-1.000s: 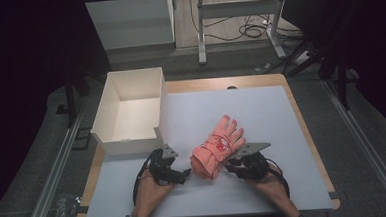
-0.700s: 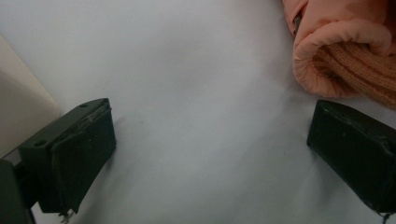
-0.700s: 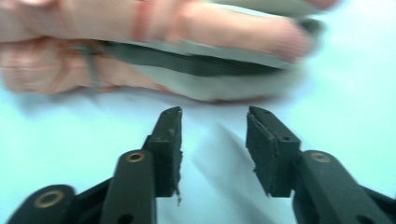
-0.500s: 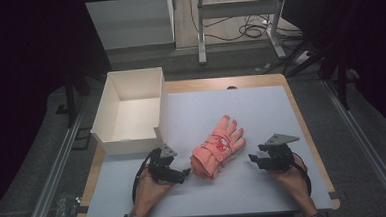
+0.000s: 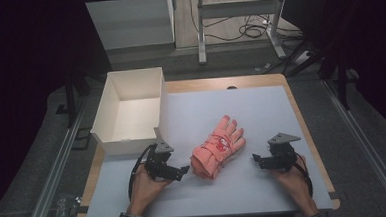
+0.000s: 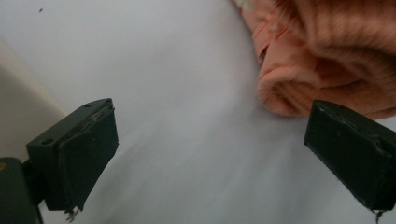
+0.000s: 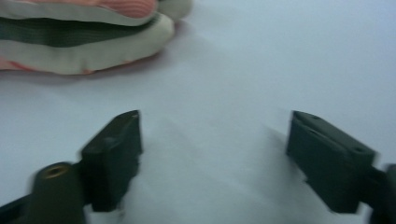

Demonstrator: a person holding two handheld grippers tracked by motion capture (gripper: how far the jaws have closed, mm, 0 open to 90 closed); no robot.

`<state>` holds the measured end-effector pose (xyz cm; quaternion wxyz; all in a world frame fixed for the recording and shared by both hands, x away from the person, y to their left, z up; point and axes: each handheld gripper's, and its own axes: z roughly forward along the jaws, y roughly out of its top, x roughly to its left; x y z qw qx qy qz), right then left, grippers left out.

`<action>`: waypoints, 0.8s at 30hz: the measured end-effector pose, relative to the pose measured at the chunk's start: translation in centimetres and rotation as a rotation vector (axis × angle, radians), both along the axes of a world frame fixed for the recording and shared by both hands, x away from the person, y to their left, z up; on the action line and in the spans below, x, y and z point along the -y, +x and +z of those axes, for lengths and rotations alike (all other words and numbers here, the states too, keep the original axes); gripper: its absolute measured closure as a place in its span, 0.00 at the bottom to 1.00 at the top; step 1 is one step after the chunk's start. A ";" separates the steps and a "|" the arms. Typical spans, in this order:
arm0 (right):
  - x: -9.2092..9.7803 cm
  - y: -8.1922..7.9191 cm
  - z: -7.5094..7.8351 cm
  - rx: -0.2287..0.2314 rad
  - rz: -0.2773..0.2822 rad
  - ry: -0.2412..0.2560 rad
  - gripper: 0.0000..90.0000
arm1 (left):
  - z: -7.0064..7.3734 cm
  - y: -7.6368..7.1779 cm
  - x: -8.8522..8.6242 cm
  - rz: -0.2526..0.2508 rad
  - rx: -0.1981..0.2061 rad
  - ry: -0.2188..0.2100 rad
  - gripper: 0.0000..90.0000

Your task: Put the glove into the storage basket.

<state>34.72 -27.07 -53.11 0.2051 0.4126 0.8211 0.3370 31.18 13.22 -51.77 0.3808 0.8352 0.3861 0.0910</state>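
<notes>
Pink gloves (image 5: pixel 217 148) are lying stacked mid-table on the white sheet (image 5: pixel 241 106), fingers pointing away from the person, cuffs toward the near edge. Nothing is gripping them.

L gripper (image 5: pixel 183 170) is sitting just beside the cuff end, on its left, jaws spread wide and holding nothing. In the left gripper view the ribbed pink cuff (image 6: pixel 322 70) is showing at upper right, close to the right-hand jaw; can't tell if touching. Bare sheet is lying between the jaws.

R gripper (image 5: pixel 255 158) is resting on the sheet to the right of the gloves, apart from them, jaws pointing toward them. It's also released, wide gap, nothing between. The right gripper view is showing the gloves' edge (image 7: pixel 93 23) at top left, pale w/ a dark band, well ahead of the jaws; blurry.

White open box (image 5: pixel 112 107) is standing at the table's left, behind the L hand (image 5: pixel 147 183). R hand (image 5: pixel 295 181) is wrapping its gripper from the near side.
</notes>
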 end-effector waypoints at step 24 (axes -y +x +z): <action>0.0 0.0 0.0 0.003 -0.001 0.002 0.17 | 6.7 2.7 4.1 -0.093 -0.007 0.034 0.00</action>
